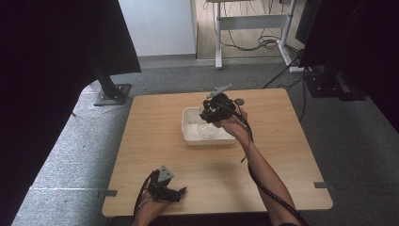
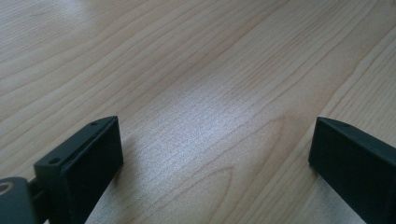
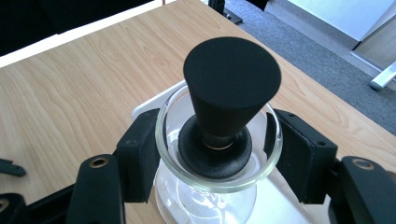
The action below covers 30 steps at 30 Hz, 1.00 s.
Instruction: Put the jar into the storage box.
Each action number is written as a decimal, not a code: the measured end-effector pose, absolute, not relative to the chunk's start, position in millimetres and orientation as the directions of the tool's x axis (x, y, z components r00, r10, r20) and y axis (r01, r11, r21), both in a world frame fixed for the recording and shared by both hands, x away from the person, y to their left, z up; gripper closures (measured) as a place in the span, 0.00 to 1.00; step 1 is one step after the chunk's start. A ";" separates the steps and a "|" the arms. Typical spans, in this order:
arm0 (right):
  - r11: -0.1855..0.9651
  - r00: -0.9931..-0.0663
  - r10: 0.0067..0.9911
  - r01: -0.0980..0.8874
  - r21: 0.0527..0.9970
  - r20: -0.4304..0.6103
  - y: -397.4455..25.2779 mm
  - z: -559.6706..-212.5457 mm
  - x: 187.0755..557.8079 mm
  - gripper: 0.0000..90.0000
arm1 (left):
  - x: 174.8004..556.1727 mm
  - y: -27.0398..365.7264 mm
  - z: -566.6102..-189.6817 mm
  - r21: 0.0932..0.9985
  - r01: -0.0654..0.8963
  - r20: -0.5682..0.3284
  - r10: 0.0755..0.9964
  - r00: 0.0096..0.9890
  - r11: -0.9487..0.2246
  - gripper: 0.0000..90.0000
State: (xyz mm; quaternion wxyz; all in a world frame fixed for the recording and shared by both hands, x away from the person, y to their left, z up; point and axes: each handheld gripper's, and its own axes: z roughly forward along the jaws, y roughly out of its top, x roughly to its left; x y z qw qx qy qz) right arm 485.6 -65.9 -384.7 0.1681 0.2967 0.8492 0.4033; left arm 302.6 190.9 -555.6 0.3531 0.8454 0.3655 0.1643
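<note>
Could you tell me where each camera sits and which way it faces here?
High view: above the person's side, looking forward and down on the table; forearms, left gripper, right gripper.
Left gripper view: along open jaws at bare tabletop.
Right gripper view: along jaws flanking a glass vessel with black stopper.
Shared: white tray.

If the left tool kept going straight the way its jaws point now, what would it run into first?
Most likely only the wooden table. The left tool lies low at the near edge, jaws wide apart and pointing along bare wood. The white tray sits farther off and seems outside that line, though depth is hard to judge.
</note>
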 end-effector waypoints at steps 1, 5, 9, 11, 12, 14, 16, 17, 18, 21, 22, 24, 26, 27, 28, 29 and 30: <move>0.500 -0.767 0.640 0.370 0.783 -0.046 -63.4 -386.2 487.2 0.40 | 302.6 190.8 -555.7 0.718 0.503 0.018 0.735 0.678 -0.481 0.03; 0.504 -0.764 0.643 0.369 0.781 -0.054 -54.6 -392.2 494.6 0.40 | 302.6 190.8 -555.7 0.718 0.502 0.019 0.735 0.678 -0.482 0.03; 0.504 -0.762 0.646 0.378 0.777 -0.049 -48.5 -397.7 502.1 0.40 | 302.6 190.8 -555.7 0.718 0.502 0.019 0.735 0.678 -0.482 0.03; 0.507 -0.762 0.646 0.375 0.776 -0.054 -45.0 -400.7 505.9 0.40 | 302.6 190.7 -555.7 0.718 0.503 0.019 0.735 0.678 -0.482 0.03; 0.506 -0.761 0.647 0.376 0.776 -0.053 -43.2 -402.2 507.5 0.40 | 302.6 190.7 -555.7 0.718 0.502 0.019 0.735 0.678 -0.481 0.03; 0.508 -0.763 0.644 0.376 0.775 -0.053 -39.4 -405.6 510.7 0.40 | 302.6 190.7 -555.7 0.718 0.502 0.019 0.735 0.678 -0.481 0.03; 0.508 -0.763 0.644 0.376 0.775 -0.052 -37.5 -407.4 512.2 0.40 | 302.6 190.7 -555.7 0.718 0.502 0.019 0.735 0.678 -0.482 0.03; 0.511 -0.764 0.642 0.374 0.774 -0.055 -34.1 -410.6 514.8 0.40 | 302.6 190.7 -555.7 0.718 0.502 0.019 0.735 0.678 -0.482 0.03; 0.514 -0.764 0.643 0.374 0.772 -0.058 -30.9 -413.8 517.3 0.40 | 302.6 190.7 -555.7 0.718 0.502 0.019 0.735 0.678 -0.482 0.03; 0.512 -0.761 0.646 0.375 0.773 -0.058 -26.4 -418.7 521.1 0.40 | 302.6 191.0 -555.5 0.716 0.502 0.021 0.733 0.680 -0.486 0.03; 0.510 -0.761 0.647 0.377 0.773 -0.056 -25.3 -420.0 522.1 0.40 | 302.6 190.9 -555.5 0.716 0.502 0.020 0.734 0.679 -0.485 0.03; 0.509 -0.760 0.647 0.378 0.773 -0.055 -22.9 -423.2 524.4 0.40 | 302.6 190.9 -555.5 0.716 0.503 0.019 0.734 0.679 -0.484 0.03; 0.514 -0.763 0.644 0.377 0.770 -0.057 -21.0 -426.5 526.2 0.40 | 302.6 190.9 -555.5 0.716 0.503 0.019 0.734 0.679 -0.484 0.03; 0.516 -0.763 0.644 0.380 0.768 -0.055 -20.5 -427.9 526.7 0.40 | 302.6 190.9 -555.6 0.716 0.503 0.019 0.734 0.679 -0.484 0.03; 0.516 -0.762 0.645 0.382 0.767 -0.054 -20.4 -429.4 527.5 0.40 | 302.6 190.9 -555.6 0.716 0.503 0.019 0.734 0.679 -0.484 0.03; 0.516 -0.762 0.645 0.384 0.765 -0.053 -20.5 -430.8 528.4 0.40 | 302.5 190.9 -555.6 0.716 0.503 0.019 0.734 0.679 -0.484 0.03; 0.506 -0.760 0.648 0.387 0.770 -0.044 -21.8 -431.6 529.4 0.40 | 302.5 190.9 -555.6 0.716 0.503 0.019 0.734 0.679 -0.484 0.03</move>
